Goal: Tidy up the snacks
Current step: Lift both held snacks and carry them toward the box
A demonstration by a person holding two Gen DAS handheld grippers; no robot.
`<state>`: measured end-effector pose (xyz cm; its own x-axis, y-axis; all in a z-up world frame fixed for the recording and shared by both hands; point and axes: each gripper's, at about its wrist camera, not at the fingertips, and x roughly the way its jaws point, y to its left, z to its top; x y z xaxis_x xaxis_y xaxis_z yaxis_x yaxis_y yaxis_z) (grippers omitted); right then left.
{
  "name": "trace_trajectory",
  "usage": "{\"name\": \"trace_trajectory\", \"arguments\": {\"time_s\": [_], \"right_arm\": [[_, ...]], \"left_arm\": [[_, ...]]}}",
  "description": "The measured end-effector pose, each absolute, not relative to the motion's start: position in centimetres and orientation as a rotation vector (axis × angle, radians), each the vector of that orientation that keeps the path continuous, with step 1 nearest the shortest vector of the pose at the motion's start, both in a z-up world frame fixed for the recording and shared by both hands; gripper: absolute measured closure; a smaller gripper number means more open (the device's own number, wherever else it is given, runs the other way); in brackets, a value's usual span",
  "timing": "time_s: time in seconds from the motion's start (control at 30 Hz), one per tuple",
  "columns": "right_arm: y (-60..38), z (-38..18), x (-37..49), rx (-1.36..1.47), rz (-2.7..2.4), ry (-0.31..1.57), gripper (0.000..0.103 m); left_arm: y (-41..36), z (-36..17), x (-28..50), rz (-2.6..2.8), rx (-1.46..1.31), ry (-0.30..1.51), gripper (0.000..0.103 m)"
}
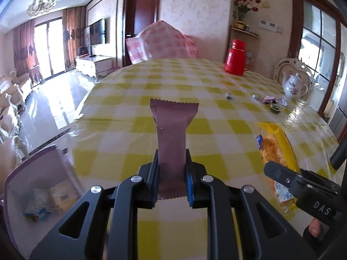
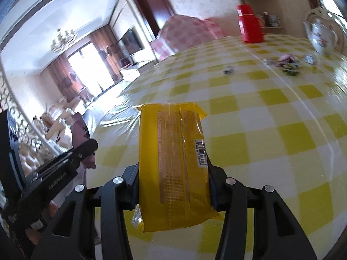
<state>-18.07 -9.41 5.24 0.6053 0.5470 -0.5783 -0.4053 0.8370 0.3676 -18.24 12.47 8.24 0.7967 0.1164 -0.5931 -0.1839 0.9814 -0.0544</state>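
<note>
Pinching a mauve snack packet [image 1: 173, 134], left gripper [image 1: 172, 164]; right gripper [image 2: 173, 169] clamping a yellow snack pack [image 2: 173, 162].

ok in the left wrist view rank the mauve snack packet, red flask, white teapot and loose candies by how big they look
1. mauve snack packet, held in the left tongs, so nearness inflates it
2. red flask
3. white teapot, clearly smaller-looking than the flask
4. loose candies, each tiny

The last three sit far back on the table, so their true sizes are unsure.
</note>
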Motion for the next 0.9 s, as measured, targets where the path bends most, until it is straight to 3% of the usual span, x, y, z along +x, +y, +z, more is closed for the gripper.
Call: {"name": "trace_trajectory", "arguments": {"time_s": [0.57,0.9], "right_arm": [[7.1,7.8,-26.2,-0.092,0.842,0.707,0.055],[14.8,6.5,-31.6,-0.287,1.000,0.701,0.055]], "left_arm": [[27.0,9.5,-26.1,0.404,-0.152,0.601,0.083],[32.1,10.2,-28.9,0.587,-0.084,0.635,0.082]]}}
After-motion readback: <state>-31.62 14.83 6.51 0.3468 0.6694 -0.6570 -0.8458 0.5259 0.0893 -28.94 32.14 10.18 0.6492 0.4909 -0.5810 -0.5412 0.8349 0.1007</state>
